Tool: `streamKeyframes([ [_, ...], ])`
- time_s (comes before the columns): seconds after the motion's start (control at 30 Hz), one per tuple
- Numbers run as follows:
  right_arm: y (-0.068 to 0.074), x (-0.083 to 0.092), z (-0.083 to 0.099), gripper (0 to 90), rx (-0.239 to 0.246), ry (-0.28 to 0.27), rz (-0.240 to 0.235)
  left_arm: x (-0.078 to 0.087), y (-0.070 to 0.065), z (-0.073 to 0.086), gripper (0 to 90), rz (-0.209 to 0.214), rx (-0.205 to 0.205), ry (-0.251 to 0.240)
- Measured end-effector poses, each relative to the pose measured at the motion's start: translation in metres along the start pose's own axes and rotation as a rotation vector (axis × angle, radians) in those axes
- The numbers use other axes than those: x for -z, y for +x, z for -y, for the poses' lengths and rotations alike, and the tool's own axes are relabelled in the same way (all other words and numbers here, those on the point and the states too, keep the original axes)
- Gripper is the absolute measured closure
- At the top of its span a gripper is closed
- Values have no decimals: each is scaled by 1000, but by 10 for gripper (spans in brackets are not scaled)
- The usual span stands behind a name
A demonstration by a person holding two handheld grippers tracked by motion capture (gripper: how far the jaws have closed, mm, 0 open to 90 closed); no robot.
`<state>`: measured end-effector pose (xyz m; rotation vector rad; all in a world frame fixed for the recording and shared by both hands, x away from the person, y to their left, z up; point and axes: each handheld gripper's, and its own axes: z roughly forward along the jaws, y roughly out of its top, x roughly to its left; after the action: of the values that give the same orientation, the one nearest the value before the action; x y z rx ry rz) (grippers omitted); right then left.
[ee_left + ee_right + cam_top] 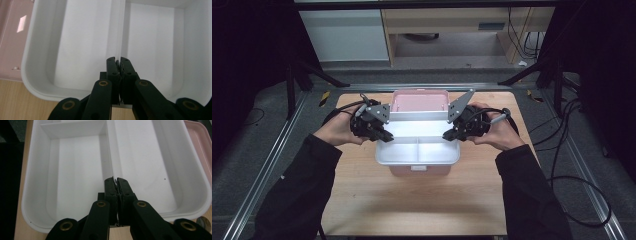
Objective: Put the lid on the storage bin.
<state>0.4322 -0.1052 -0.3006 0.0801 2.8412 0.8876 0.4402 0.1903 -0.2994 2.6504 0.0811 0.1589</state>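
Sitting at the middle of the wooden table (362,200), a white divided tray (417,155) rests on top of a pink box (419,100).

Each end wall of the tray is pinched between a pair of black jaws: the left gripper (384,135) closes on the wall at the person's left, the right gripper (448,135) on the opposite wall. Both pairs are nearly together, their fingertips (116,63) clamped over the thin rim, seen the same way in the right gripper view (115,184).

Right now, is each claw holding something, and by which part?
Yes: the left claw and the right claw are each shut on the white tray, gripping its rim at opposite ends.
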Motion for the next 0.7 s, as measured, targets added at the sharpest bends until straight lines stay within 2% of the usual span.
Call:
streamKeyframes([
  [0.2,-24,-18,7,875,-24,-8,-3,-14,26,6,870,8,28,15],
  [0.33,-37,-33,14,871,-42,0,-10,-30,40,10,868,21,47,38],
  [0.5,-48,-49,25,867,-74,5,-23,-45,49,15,866,37,59,39],
  [0.7,-48,-58,28,869,-75,25,-38,-53,53,20,865,64,71,42],
])
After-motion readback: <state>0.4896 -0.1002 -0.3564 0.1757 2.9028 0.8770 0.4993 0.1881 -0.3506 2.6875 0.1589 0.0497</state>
